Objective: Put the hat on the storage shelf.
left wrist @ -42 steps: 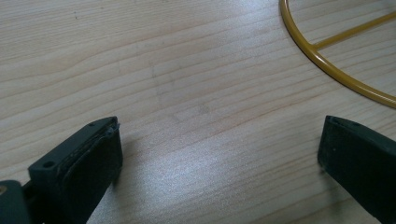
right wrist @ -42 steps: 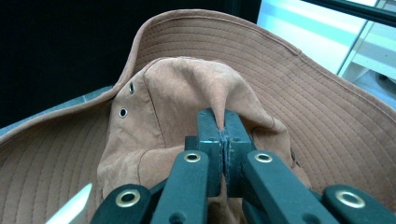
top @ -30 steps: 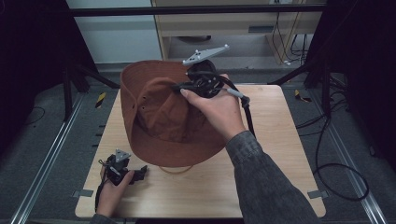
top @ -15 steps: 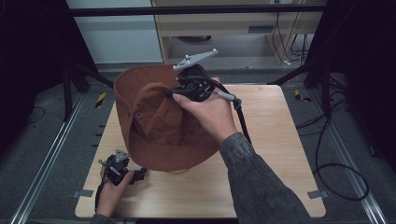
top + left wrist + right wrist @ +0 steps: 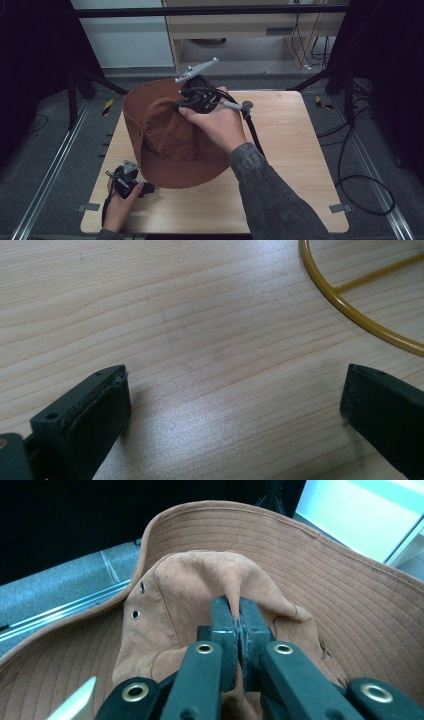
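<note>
While the right gripper [image 5: 239, 625] keeps its jaws pinched tight on a fold of the hat's crown, the hat [image 5: 170, 135] has changed its place over the last second. In the high view it has moved a little to the left and away from the person, and it hangs now steeper, with the brim [image 5: 350, 580] raised toward the back of the table [image 5: 295, 150] and its near edge low above the wood. The right gripper [image 5: 197, 97] itself has sunk slightly with it. I judge that the person carries the hat toward some place to put it, perhaps onto the yellow wire ring [image 5: 350, 305] that lies on the table close in front of the left gripper.

The left gripper [image 5: 131, 182] rests at the near left corner and has not moved; its jaws stand wide apart with only bare wood between them. It takes no part yet, so the hat depends on the one pinch alone.
</note>
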The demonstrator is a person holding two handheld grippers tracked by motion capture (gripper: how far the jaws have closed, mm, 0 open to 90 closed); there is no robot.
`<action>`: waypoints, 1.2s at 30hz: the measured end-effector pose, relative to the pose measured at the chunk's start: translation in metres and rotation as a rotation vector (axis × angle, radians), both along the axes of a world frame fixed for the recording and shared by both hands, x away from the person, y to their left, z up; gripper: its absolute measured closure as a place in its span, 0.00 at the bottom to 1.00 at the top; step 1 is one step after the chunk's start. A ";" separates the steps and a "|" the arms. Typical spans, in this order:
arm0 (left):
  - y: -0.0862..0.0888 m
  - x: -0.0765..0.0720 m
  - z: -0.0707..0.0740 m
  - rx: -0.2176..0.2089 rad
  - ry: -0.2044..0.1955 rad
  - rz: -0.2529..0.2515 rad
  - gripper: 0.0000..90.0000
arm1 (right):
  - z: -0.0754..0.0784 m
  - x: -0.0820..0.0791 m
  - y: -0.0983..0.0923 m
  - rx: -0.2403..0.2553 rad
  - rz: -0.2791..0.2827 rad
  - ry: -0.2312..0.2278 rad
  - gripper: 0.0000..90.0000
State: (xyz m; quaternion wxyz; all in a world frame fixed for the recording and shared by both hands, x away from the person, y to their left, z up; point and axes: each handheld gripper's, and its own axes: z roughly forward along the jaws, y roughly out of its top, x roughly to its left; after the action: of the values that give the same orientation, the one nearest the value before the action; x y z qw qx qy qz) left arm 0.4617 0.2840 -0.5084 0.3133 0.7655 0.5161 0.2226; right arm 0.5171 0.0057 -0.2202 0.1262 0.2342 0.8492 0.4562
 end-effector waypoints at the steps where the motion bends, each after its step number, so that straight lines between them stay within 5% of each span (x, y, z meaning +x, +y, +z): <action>1: 0.000 0.000 0.000 0.000 0.000 0.000 0.00 | 0.000 0.000 0.000 0.000 0.000 0.000 0.98; 27: 0.000 0.000 0.000 0.004 0.002 -0.002 0.00 | -0.009 -0.004 0.007 -0.070 0.011 0.000 0.95; 36: 0.000 0.000 0.000 0.002 0.001 -0.001 0.00 | -0.009 -0.004 0.005 -0.060 -0.008 -0.011 0.66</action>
State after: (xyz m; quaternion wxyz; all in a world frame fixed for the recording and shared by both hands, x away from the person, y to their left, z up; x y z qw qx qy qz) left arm 0.4617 0.2842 -0.5082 0.3122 0.7661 0.5158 0.2227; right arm 0.5134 0.0104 -0.2290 0.1396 0.2311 0.8608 0.4314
